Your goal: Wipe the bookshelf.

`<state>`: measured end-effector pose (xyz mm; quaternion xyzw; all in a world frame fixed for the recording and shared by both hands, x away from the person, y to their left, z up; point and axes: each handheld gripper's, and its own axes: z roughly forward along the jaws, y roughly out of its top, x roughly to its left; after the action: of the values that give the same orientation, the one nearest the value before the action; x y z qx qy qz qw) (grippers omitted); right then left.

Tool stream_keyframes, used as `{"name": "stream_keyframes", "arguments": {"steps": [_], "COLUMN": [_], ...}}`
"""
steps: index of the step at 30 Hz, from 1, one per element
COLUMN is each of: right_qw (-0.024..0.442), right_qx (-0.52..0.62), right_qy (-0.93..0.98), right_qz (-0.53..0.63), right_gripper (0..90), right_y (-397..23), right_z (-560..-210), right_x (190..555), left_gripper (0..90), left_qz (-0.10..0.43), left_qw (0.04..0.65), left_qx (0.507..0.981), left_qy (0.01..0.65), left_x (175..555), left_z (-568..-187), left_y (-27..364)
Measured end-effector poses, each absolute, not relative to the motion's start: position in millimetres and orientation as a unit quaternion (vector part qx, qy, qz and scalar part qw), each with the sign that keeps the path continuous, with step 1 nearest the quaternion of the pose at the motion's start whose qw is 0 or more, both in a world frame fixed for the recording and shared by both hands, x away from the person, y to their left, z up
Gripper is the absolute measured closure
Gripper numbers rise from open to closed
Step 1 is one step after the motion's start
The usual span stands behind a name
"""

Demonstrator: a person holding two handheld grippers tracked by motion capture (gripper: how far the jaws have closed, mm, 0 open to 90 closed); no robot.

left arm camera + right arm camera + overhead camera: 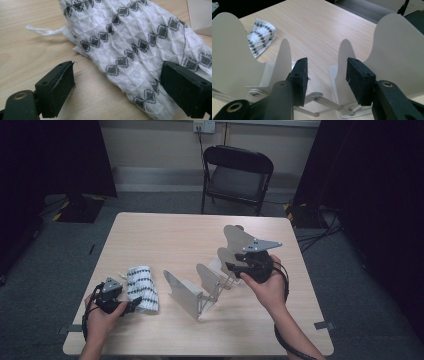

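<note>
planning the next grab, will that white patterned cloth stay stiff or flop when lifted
The cloth looks soft and loosely folded, so it would likely droop. Its knitted weave suggests it is light and grippy, not slippery. Lying flat on the table, it seems unlikely to roll.

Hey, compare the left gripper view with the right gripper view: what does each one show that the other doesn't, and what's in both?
Left gripper view alone: its own open jaws, the left gripper, close around the end of the white patterned cloth, plus a loose white string.

Right gripper view alone: the right gripper, jaws apart, between the white plates of the expanding metal rack, and its scissor links.

Both: the cloth and the wooden table.
</note>
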<state>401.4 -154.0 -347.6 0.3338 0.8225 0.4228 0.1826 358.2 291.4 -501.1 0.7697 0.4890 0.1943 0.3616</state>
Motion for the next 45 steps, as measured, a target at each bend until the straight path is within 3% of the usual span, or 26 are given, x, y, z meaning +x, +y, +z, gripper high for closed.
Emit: {"name": "stream_keyframes", "arguments": {"steps": [20,33,45], "right_qw": [0.148,0.132,0.106], "right_qx": [0.310,0.310,0.325], "right_qy": [0.829,0.836,0.842], "right_qz": [0.440,0.433,0.416], "right_gripper": [48.8,48.6,56.7], "right_y": [-102,-93,-91], "right_z": [-337,-345,-368], "right_x": [406,405,408], "left_gripper": [11.7,11.3,11.2], "left_qz": [0.194,0.194,0.193], "left_qw": [0.362,0.363,0.363], "left_qx": [0.769,0.770,0.770], "left_qy": [0.490,0.488,0.488], "left_x": [358,359,359], "left_z": [-501,-501,-501], "left_y": [291,291,291]}}
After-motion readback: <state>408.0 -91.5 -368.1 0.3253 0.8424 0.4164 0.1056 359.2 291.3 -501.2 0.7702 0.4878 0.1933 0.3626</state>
